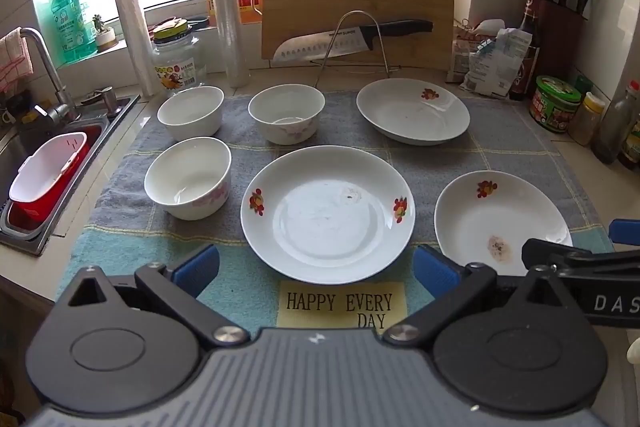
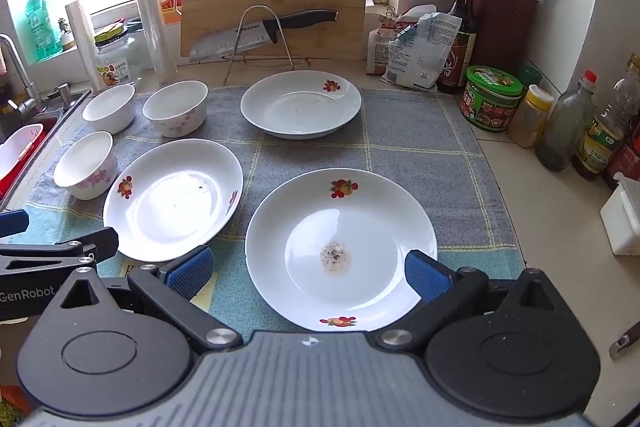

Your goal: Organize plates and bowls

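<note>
Glazed white ware lies loose on the towel: three bowls left, three plates right. Both my left gripper and right gripper hang spread, empty. Slick rims may slip my pads; plates could chip when stacked.

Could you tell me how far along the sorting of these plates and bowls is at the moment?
Nothing looks done yet: three white ceramic plates and three white bowls lie separately on the grey checked towel, none stacked. In hand: nothing. The left gripper and right gripper are open, the right's fingers either side of the stained near plate. All gathering remains.
</note>
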The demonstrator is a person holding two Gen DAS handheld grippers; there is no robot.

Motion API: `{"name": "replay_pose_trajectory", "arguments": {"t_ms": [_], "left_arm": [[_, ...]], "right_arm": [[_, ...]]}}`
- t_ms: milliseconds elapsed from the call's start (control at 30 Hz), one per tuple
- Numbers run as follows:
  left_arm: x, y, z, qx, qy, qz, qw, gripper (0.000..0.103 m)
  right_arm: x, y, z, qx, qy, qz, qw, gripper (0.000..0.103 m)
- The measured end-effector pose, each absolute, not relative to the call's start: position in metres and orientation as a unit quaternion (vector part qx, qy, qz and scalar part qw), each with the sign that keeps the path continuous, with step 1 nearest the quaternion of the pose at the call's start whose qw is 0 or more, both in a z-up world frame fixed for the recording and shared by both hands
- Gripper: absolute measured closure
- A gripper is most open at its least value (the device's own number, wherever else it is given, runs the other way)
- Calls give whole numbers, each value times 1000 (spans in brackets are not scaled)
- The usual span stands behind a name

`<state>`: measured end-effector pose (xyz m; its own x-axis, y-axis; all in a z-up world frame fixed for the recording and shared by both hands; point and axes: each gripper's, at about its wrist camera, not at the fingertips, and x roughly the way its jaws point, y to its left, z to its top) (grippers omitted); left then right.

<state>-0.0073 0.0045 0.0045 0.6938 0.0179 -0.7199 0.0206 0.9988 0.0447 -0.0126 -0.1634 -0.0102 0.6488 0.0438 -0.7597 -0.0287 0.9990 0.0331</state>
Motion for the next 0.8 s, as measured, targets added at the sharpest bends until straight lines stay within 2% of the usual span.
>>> {"name": "replay_pose_trajectory", "arguments": {"t_ms": [800], "left_arm": [[-11,9,13,20,388,0,921,1]], "right_arm": [[-18,-161,-3,6,411,19,911,0]]}}
